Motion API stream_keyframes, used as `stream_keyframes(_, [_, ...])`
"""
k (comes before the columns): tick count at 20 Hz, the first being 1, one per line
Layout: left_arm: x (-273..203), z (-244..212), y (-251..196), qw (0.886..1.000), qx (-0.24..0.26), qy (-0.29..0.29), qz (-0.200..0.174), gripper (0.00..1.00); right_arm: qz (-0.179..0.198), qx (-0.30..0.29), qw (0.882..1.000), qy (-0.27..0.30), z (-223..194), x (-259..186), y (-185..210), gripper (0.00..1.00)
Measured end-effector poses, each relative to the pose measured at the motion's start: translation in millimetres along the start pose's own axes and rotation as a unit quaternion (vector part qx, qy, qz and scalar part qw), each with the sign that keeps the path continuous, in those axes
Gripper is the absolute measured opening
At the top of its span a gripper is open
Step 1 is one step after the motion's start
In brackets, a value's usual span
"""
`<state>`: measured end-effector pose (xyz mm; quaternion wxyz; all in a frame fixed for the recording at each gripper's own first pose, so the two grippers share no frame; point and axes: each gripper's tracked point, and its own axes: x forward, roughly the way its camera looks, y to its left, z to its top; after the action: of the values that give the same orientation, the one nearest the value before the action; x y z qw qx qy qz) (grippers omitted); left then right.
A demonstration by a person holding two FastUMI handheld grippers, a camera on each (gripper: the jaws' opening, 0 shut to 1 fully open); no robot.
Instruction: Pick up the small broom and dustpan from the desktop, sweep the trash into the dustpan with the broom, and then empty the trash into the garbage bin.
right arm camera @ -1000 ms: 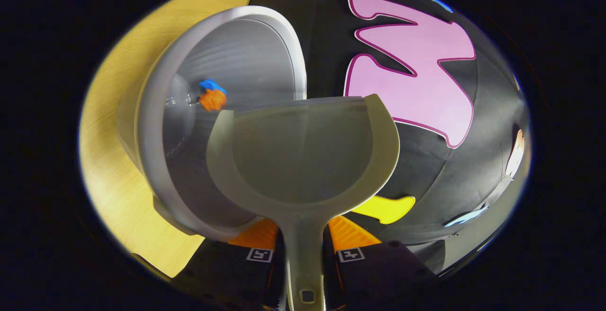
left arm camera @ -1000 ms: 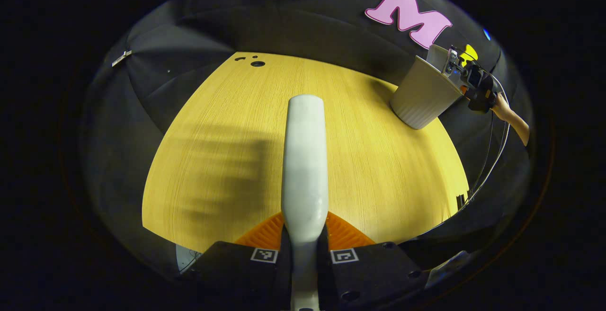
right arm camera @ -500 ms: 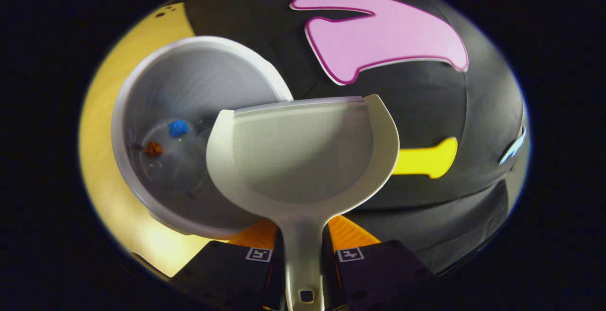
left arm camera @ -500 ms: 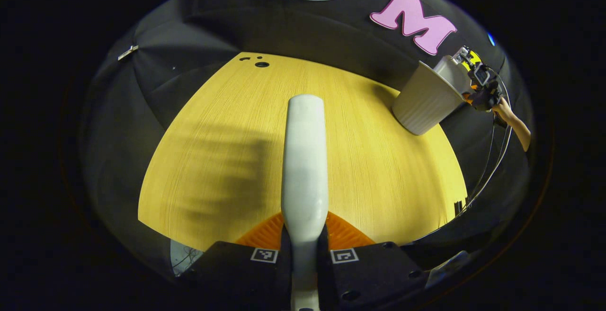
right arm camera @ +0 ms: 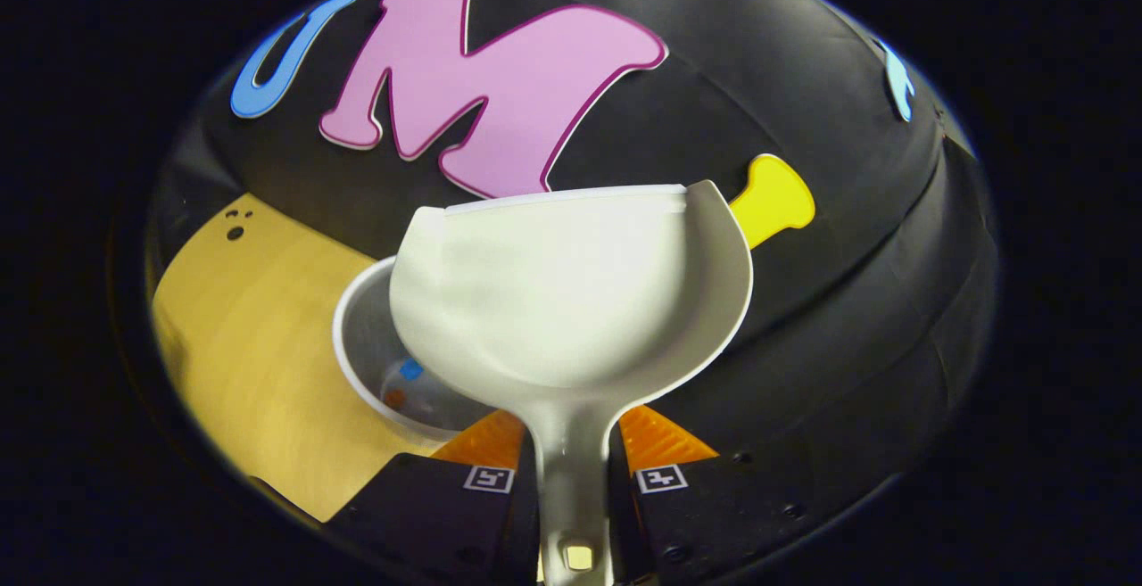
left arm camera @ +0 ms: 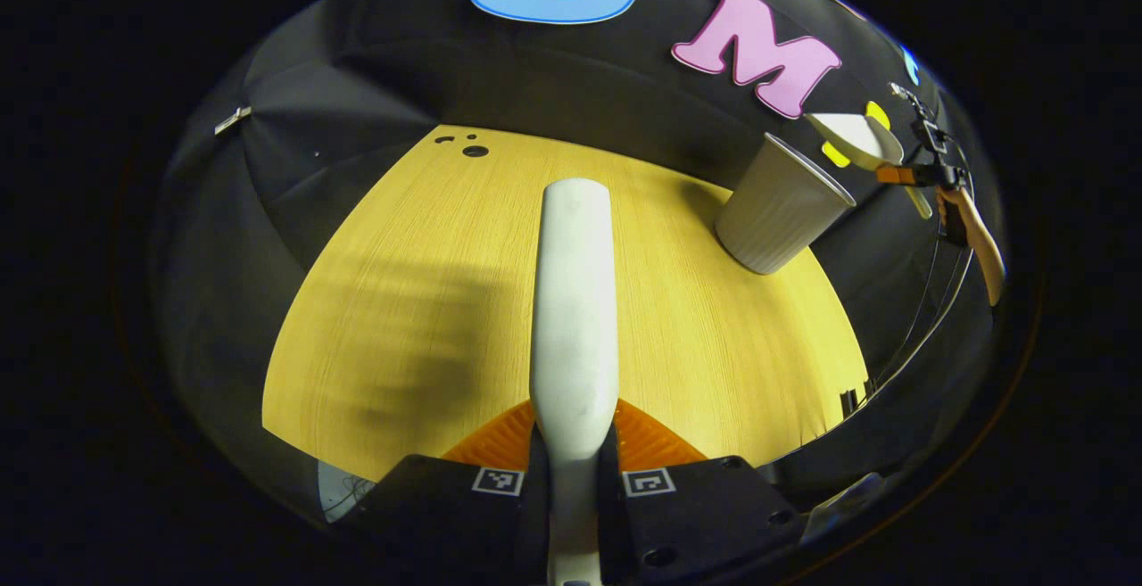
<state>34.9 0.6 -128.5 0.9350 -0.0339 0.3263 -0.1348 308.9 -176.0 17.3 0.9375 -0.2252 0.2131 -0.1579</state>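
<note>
Gripping the white broom handle (left arm camera: pixel 572 301) between both fingers, the left gripper (left arm camera: pixel 572 470) is hovering over the yellow wooden surface (left arm camera: pixel 428 301) in the left gripper view, the handle running straight forward from the jaws and the bristle end hidden from this camera. Far off at the right edge the ribbed grey garbage bin (left arm camera: pixel 774 211) is standing on the surface, with the dustpan (left arm camera: pixel 856 140) lifted above and just beyond its rim, carried by the other gripper and a person's hand (left arm camera: pixel 968 220). From here the idle broom could be swinging low and brushing the surface or the bin if the left hand is drifting; against the picture a second ago, the dustpan is no longer sitting tipped into the bin's mouth but is riding clear of it. In the right gripper view, the right gripper (right arm camera: pixel 571 470) is clamping the dustpan (right arm camera: pixel 571 292) by its handle, the pan looking empty and held roughly level, its scoop hanging over the open bin (right arm camera: pixel 375 363), where a blue scrap (right arm camera: pixel 410 369) and an orange scrap (right arm camera: pixel 395 397) are lying on the bottom. The risk here is clipping the bin's rim with the pan's underside and toppling the light bin; a second ago the bin was filling the left side, seen close and steeply, whereas now it is sitting lower and smaller.
</note>
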Motion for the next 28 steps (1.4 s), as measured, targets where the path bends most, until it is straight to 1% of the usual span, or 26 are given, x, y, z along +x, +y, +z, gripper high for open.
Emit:
stream_keyframes(1, [0, 0, -2, 1.000, 0.003, -0.001, -0.001, 0.27, 0.000, 0.004, 1.000, -0.014, 4, -2, 0, 0.35])
stream_keyframes(2, [1, -1, -5, 1.000, 0.007, -0.001, -0.003, 0.24, 0.003, 0.012, 1.000, -0.026, 8, -4, 0, 0.34])
stream_keyframes(3, [1, -2, -6, 1.000, 0.013, 0.000, -0.005, 0.26, 0.011, 0.025, 0.999, -0.036, 11, -8, 4, 0.38])
stream_keyframes(4, [3, -3, -6, 1.000, 0.022, 0.001, -0.003, 0.24, 0.020, 0.040, 0.998, -0.043, 14, -9, 7, 0.34])
stream_keyframes(5, [3, -2, -5, 1.000, 0.030, 0.000, -0.001, 0.26, 0.028, 0.055, 0.997, -0.049, 16, -12, 9, 0.38])
stream_keyframes(6, [3, -2, -4, 0.999, 0.035, -0.001, -0.001, 0.27, 0.034, 0.064, 0.996, -0.054, 19, -13, 12, 0.31])
stream_keyframes(7, [2, -1, -5, 0.999, 0.039, -0.004, -0.002, 0.27, 0.040, 0.069, 0.995, -0.060, 22, -17, 18, 0.38])
stream_keyframes(8, [2, -1, -5, 0.999, 0.041, -0.007, -0.003, 0.26, 0.048, 0.072, 0.994, -0.065, 22, -31, 27, 0.35])
stream_keyframes(10, [2, -1, -2, 0.999, 0.041, -0.015, 0.002, 0.26, 0.073, 0.082, 0.991, -0.070, 13, -75, 56, 0.35])
stream_keyframes(11, [3, -2, -3, 0.999, 0.040, -0.018, 0.004, 0.26, 0.087, 0.087, 0.990, -0.069, 7, -90, 71, 0.38])
stream_keyframes(12, [5, -4, -2, 0.999, 0.040, -0.020, 0.006, 0.26, 0.100, 0.092, 0.988, -0.066, 1, -99, 86, 0.38])
stream_keyframes(14, [10, -11, 4, 0.999, 0.046, -0.014, 0.016, 0.26, 0.130, 0.097, 0.985, -0.055, -14, -109, 116, 0.38])
stream_keyframes(15, [13, -14, 9, 0.998, 0.050, -0.013, 0.021, 0.26, 0.143, 0.097, 0.984, -0.048, -25, -111, 136, 0.35])
stream_keyframes(16, [14, -19, 15, 0.998, 0.053, -0.010, 0.025, 0.26, 0.156, 0.099, 0.982, -0.041, -37, -113, 151, 0.38])
stream_keyframes(17, [17, -21, 20, 0.998, 0.055, -0.008, 0.031, 0.26, 0.170, 0.103, 0.979, -0.031, -48, -115, 167, 0.35])
stream_keyframes(18, [22, -23, 21, 0.998, 0.055, -0.004, 0.036, 0.26, 0.186, 0.107, 0.977, -0.018, -60, -114, 185, 0.37])
stream_keyframes(19, [27, -25, 23, 0.998, 0.054, 0.001, 0.038, 0.25, 0.199, 0.109, 0.974, -0.003, -76, -116, 202, 0.35])
stream_keyframes(21, [36, -28, 24, 0.998, 0.052, 0.009, 0.043, 0.27, 0.227, 0.113, 0.967, 0.029, -107, -113, 237, 0.35])
stream_keyframes(22, [42, -29, 28, 0.997, 0.055, 0.014, 0.048, 0.25, 0.239, 0.114, 0.963, 0.045, -122, -110, 254, 0.35])
stream_keyframes(23, [48, -31, 30, 0.997, 0.060, 0.020, 0.052, 0.25, 0.249, 0.115, 0.960, 0.060, -133, -106, 270, 0.31])
stream_keyframes(24, [54, -32, 32, 0.996, 0.064, 0.028, 0.056, 0.25, 0.258, 0.117, 0.956, 0.075, -145, -100, 284, 0.31])
stream_keyframes(25, [61, -34, 35, 0.995, 0.066, 0.037, 0.060, 0.25, 0.265, 0.119, 0.953, 0.089, -158, -99, 294, 0.35])
stream_keyframes(28, [81, -36, 36, 0.993, 0.073, 0.061, 0.073, 0.26, 0.275, 0.125, 0.944, 0.131, -193, -76, 324, 0.34])
